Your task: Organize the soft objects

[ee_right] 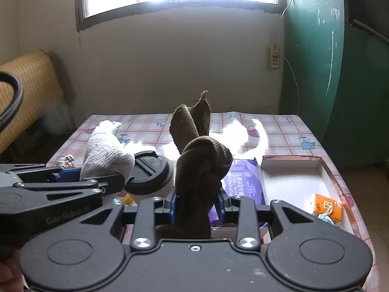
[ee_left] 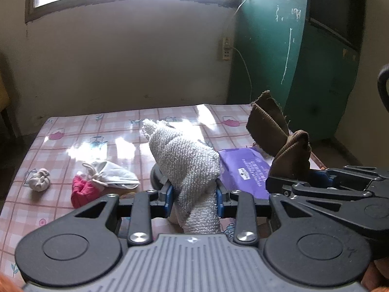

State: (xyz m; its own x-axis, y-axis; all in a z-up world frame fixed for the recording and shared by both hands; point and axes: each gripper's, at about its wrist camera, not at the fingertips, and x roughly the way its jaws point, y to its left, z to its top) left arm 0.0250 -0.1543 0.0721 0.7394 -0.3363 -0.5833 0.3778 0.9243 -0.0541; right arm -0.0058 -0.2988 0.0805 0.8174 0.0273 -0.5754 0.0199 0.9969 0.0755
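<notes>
The left tongs [ee_left: 194,194] are clamped on a white terry cloth [ee_left: 187,160], whose bunched body stands up out of the blue pads above the surface [ee_left: 102,126], a table under a pink checked oilcloth with teapot prints. The right tongs [ee_right: 195,203] are clamped on a brown ribbed cloth [ee_right: 201,160] that is tied in 1 knot, its loose end rising above the knot. Both tools sit side by side, the right one just to the right of the left.

On the surface to the left lie a small white knotted bundle [ee_left: 39,181], a red cloth [ee_left: 83,191] and a white drawstring pouch [ee_left: 111,172], the pouch touching the red cloth. A purple tissue pack [ee_left: 245,170] lies flat between the 2 tools. Further right an open cardboard box [ee_right: 323,170] holds a small orange carton [ee_right: 327,205]. A black round lid [ee_right: 148,174] sits just beside the white cloth.
</notes>
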